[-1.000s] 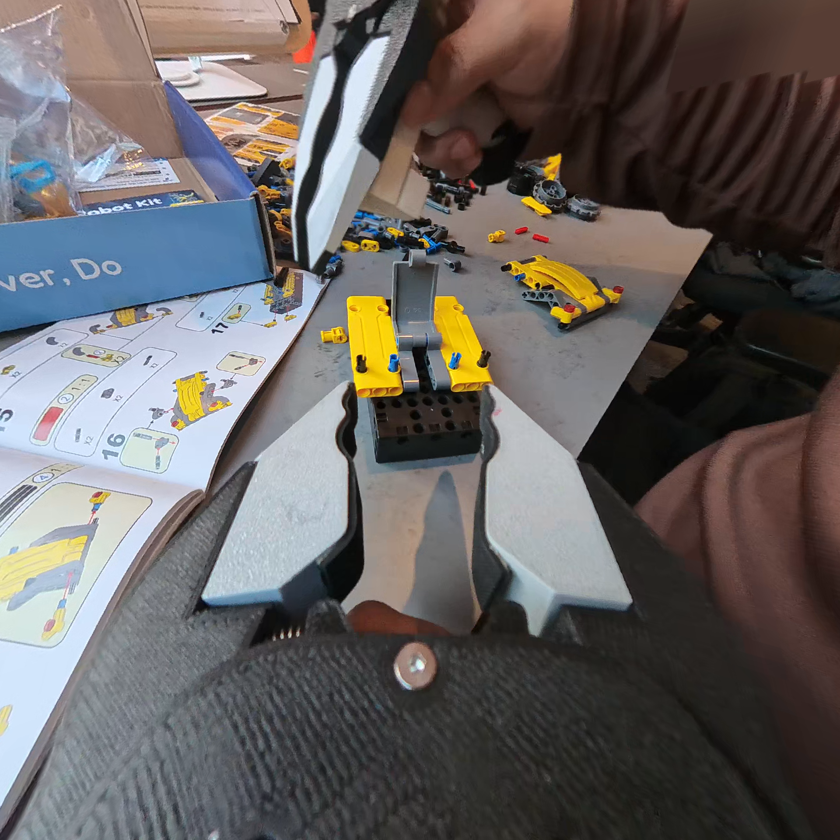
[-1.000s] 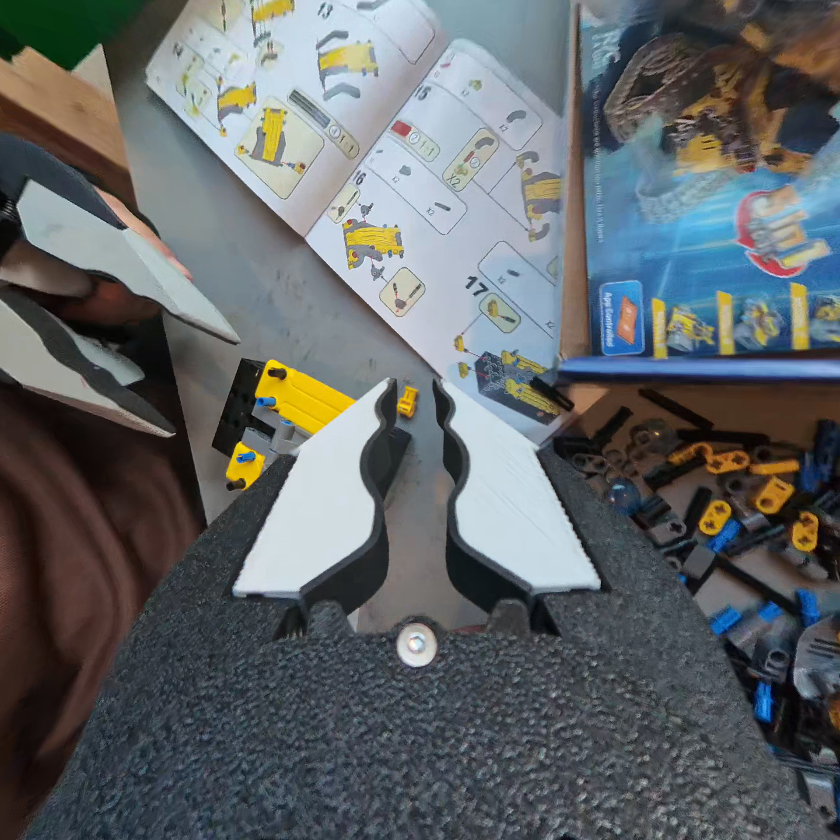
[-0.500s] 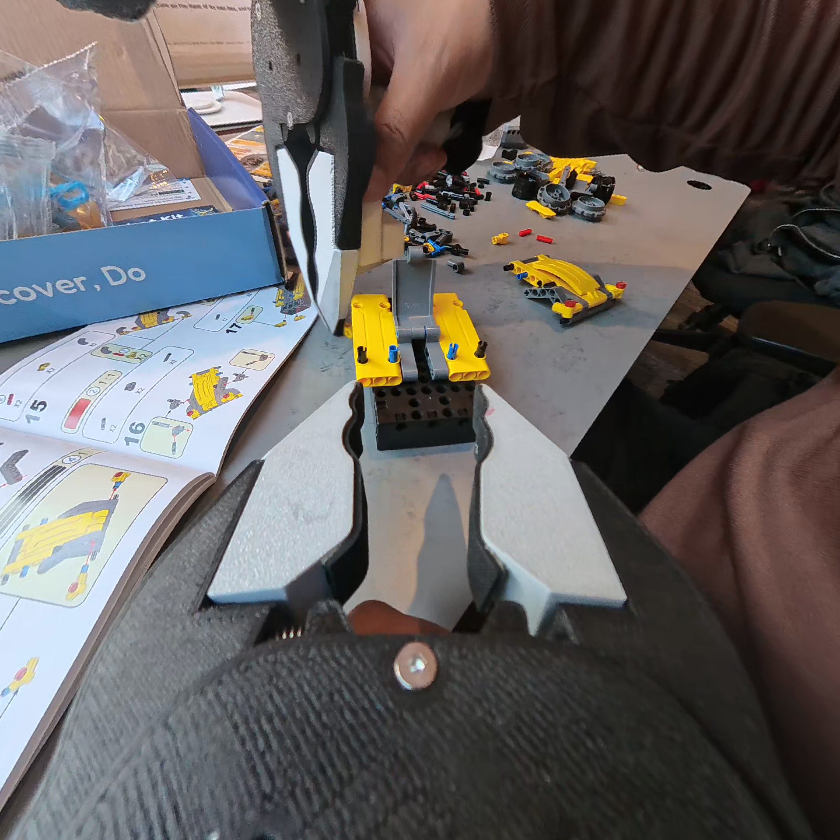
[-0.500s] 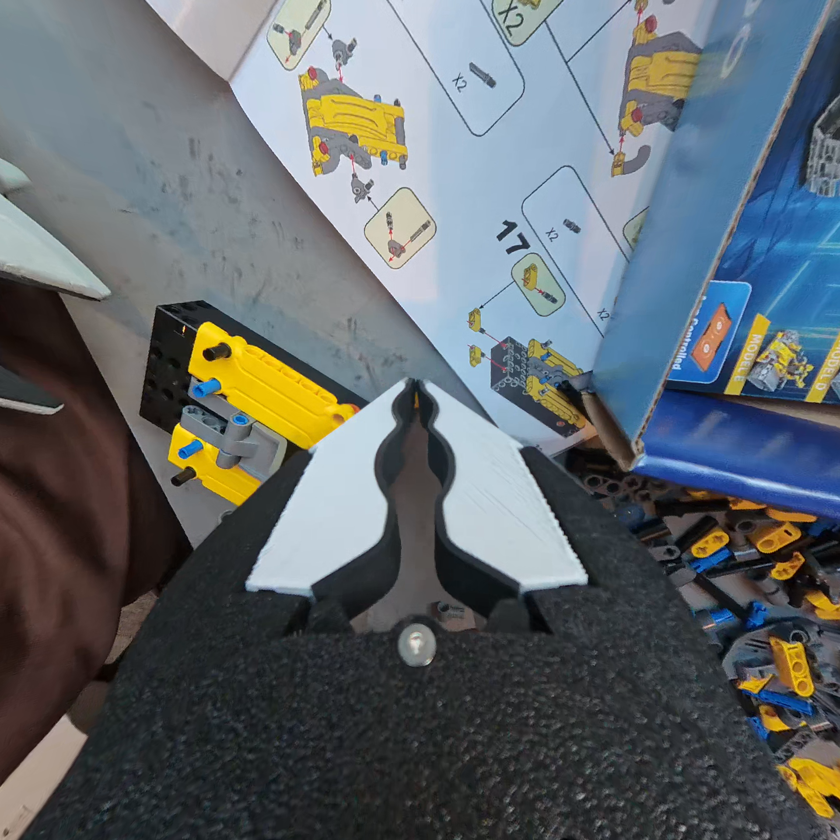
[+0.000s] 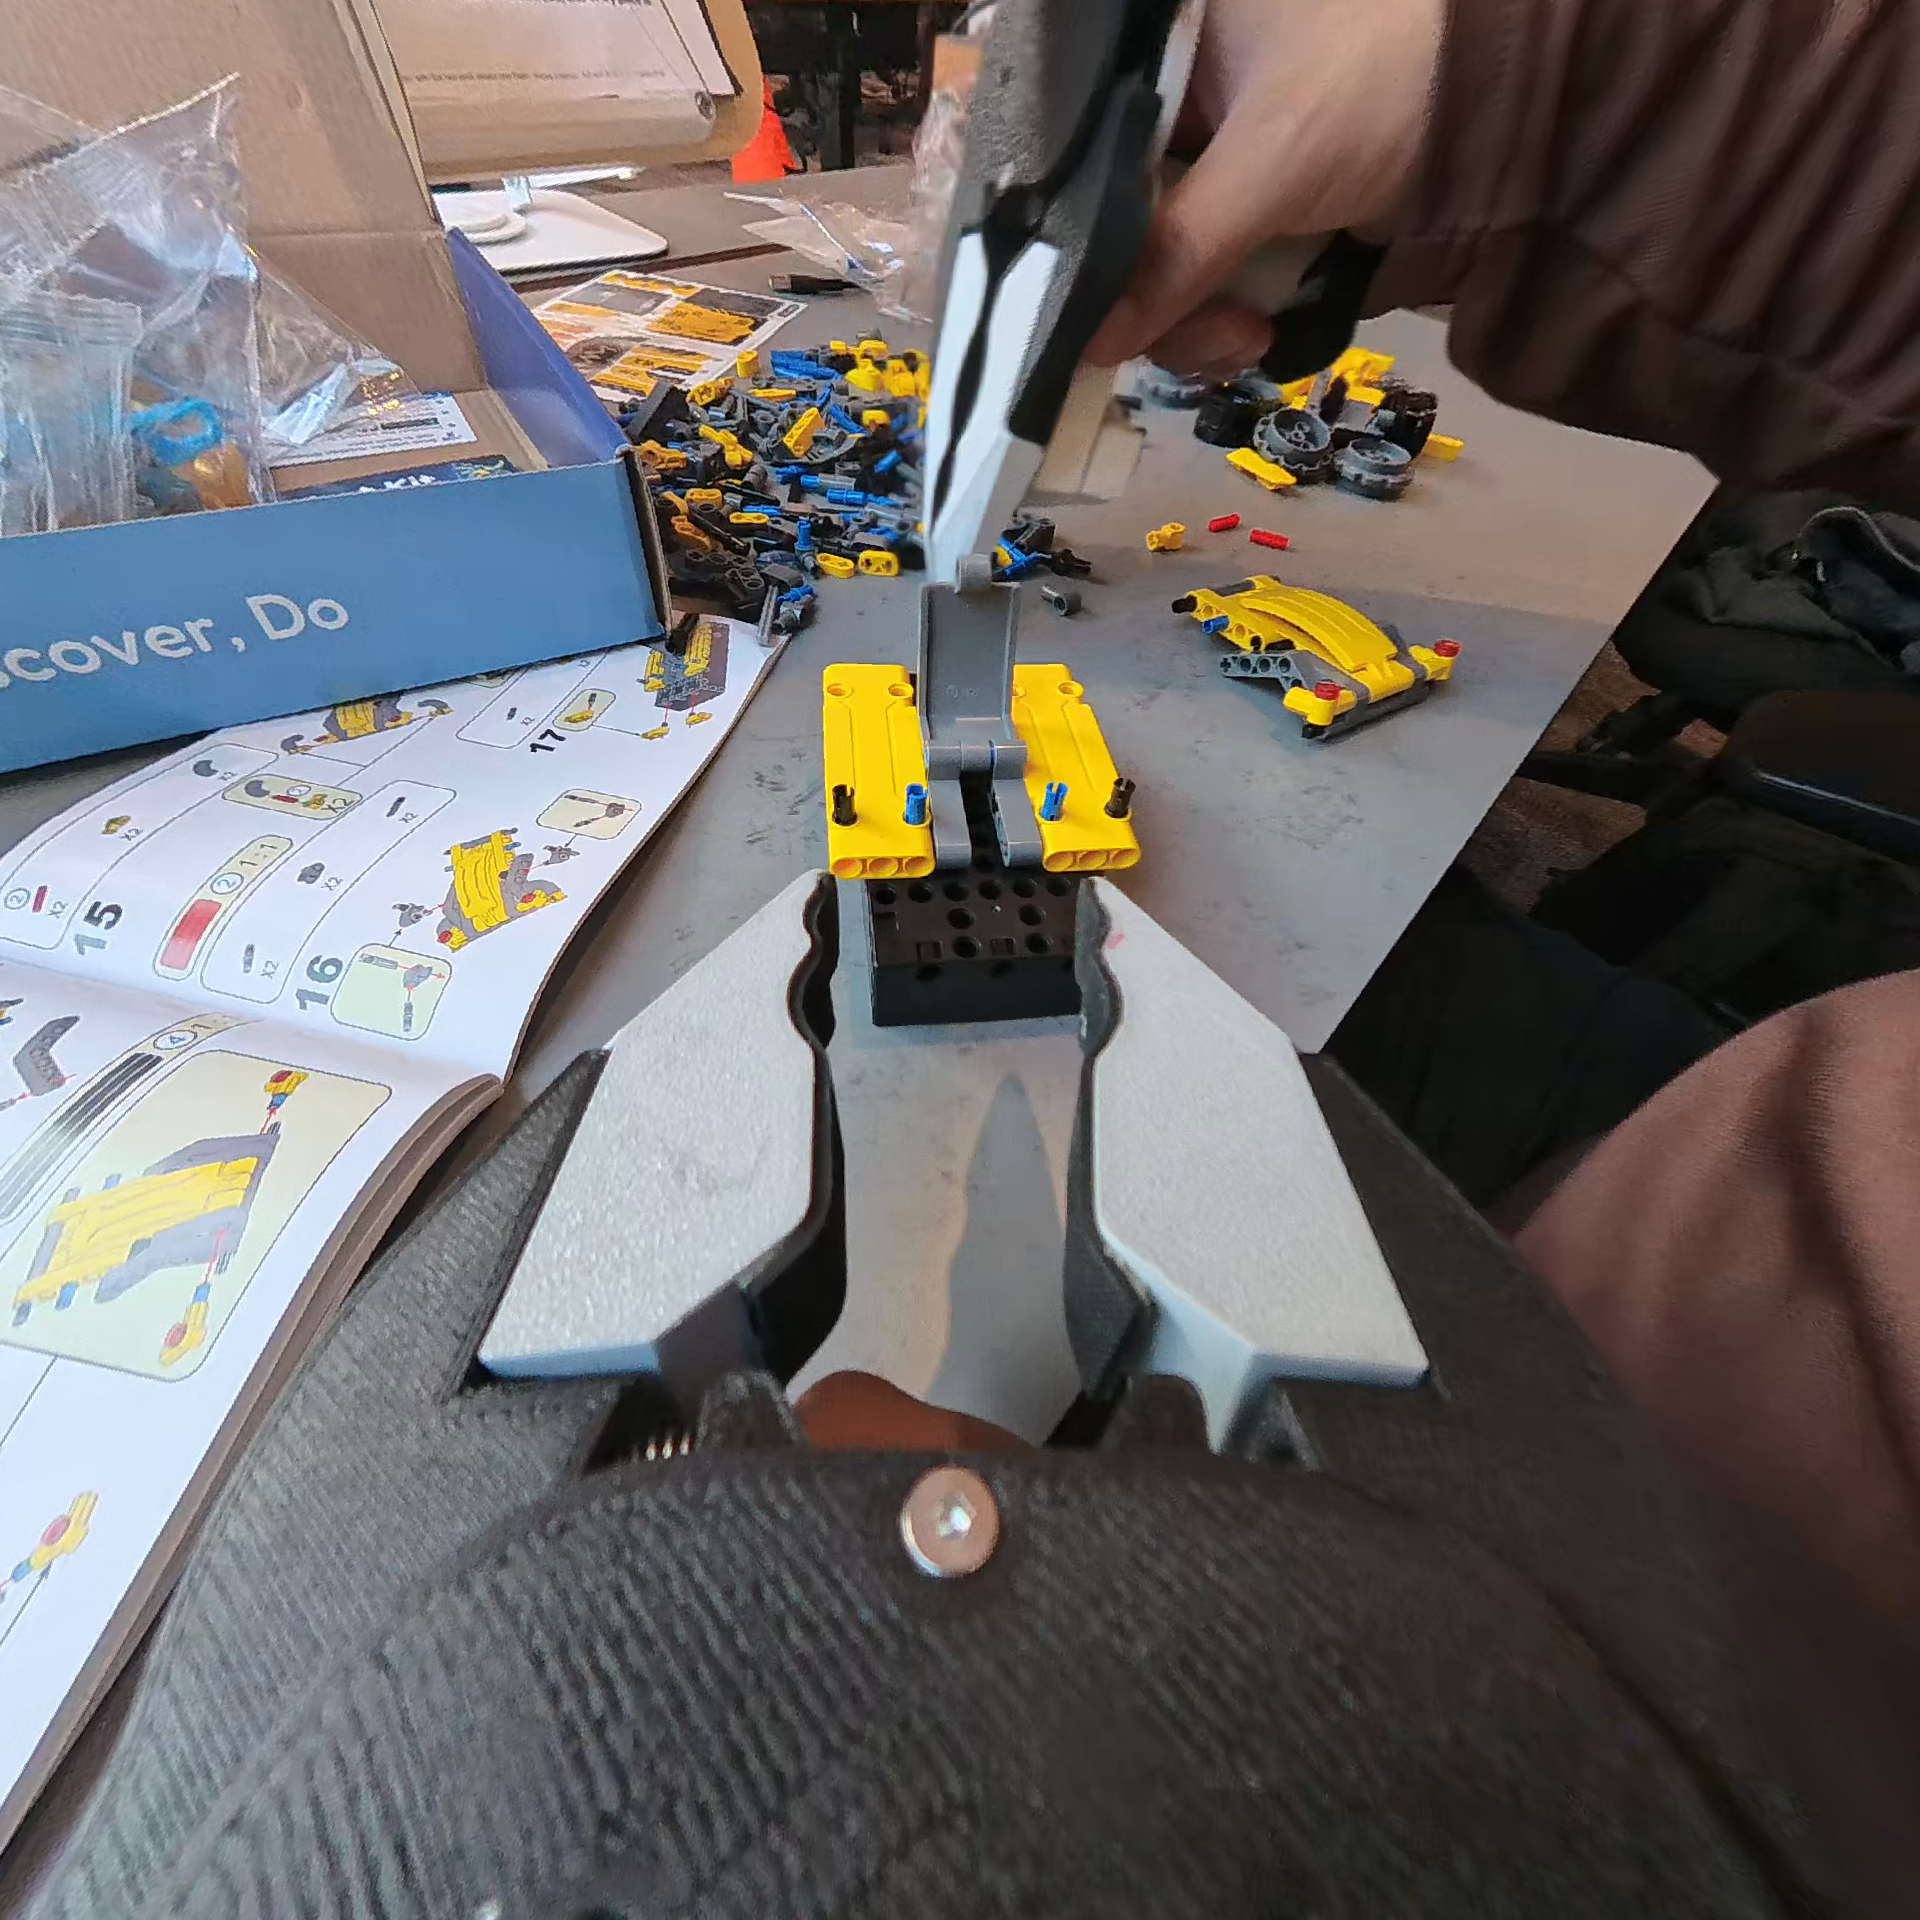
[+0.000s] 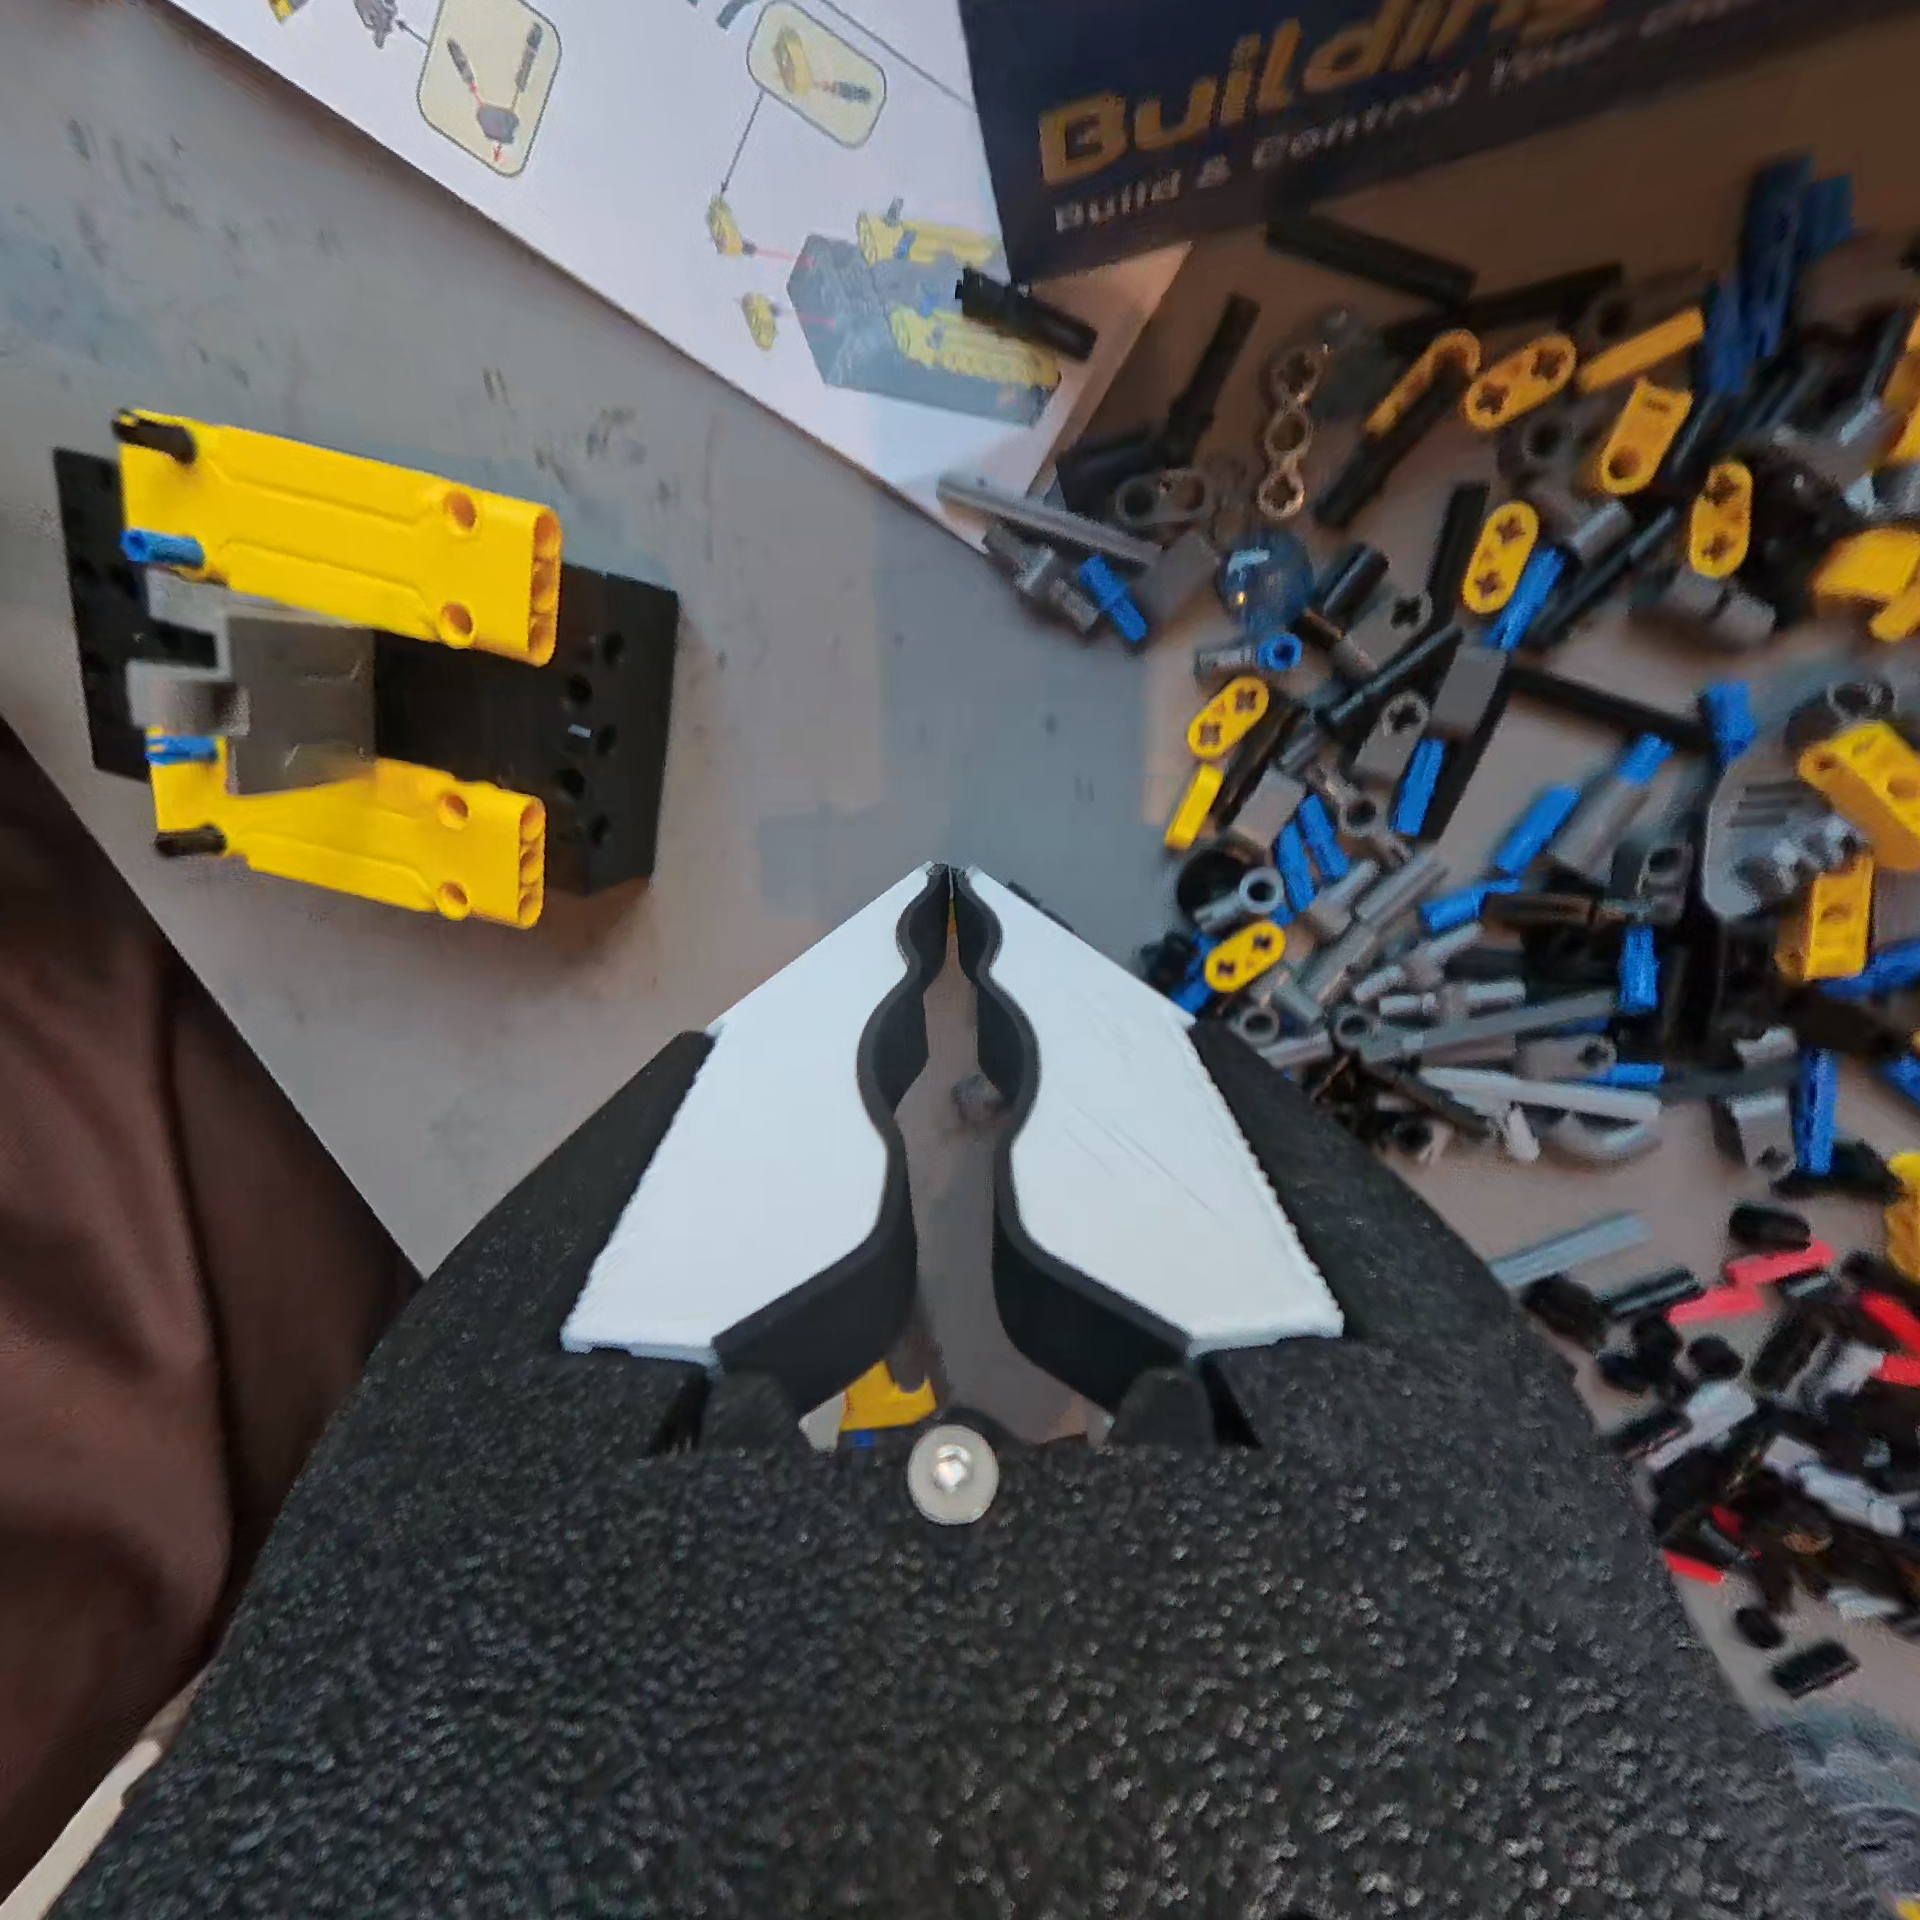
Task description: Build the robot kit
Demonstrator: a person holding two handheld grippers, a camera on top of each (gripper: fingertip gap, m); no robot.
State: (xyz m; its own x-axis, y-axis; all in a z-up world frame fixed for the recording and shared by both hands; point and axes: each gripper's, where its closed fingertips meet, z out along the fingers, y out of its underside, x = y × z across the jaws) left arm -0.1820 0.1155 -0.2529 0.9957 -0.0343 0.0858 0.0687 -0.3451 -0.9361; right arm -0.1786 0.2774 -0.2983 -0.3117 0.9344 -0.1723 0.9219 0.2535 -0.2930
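Observation:
A part-built model stands on the grey table: a black block topped by two yellow panels and a raised grey panel. My left gripper is shut on the black block, one finger against each side. The model also shows in the right wrist view, to the left of my right gripper. That gripper is shut, with a sliver of a small yellow piece between its tips. In the left wrist view the right gripper hangs just behind the grey panel's top.
An open instruction booklet lies left, a blue cardboard box with plastic bags behind it. A pile of loose pieces is right of the right gripper. A curved yellow sub-assembly and wheels lie near the table's right edge. Tip to tip, the grippers are about 15 cm apart.
My right gripper closed on the small yellow piece that lay left of the model, then lifted and swung to behind the model, near the pile. My left gripper kept its hold.

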